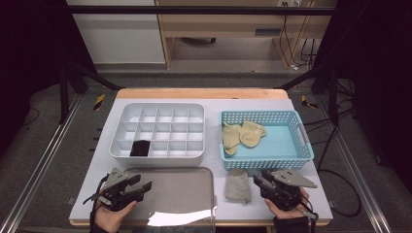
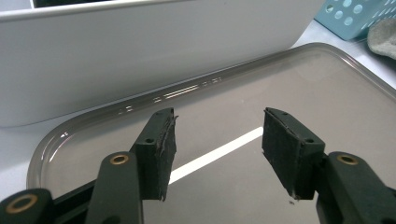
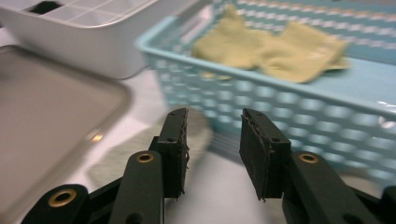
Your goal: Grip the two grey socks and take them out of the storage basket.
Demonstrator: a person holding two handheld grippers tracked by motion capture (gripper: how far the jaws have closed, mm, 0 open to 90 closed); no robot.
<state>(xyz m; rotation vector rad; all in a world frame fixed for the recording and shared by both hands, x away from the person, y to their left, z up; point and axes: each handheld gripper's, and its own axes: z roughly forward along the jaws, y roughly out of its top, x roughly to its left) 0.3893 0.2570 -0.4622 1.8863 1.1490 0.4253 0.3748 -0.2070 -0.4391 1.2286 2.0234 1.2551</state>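
Observation:
A grey sock (image 1: 238, 187) lies flat on the white table between the grey tray (image 1: 180, 191) and my right gripper (image 1: 258, 183). That gripper stands open just right of the sock, nothing between its pads. In the right gripper view the sock (image 3: 135, 151) is a blurred grey patch behind the left jaw of the gripper (image 3: 213, 140). My left gripper (image 1: 144, 189) hovers open over the tray's left part. In the left gripper view the gripper (image 2: 217, 140) has only bare tray (image 2: 280, 88) between its pads.
A blue basket (image 1: 265, 115) at the right holds yellowish socks (image 1: 243, 133). A white compartment box (image 1: 160, 156) at the left holds a black item (image 1: 140, 148) in a front cell. Both stand just beyond the tray and sock.

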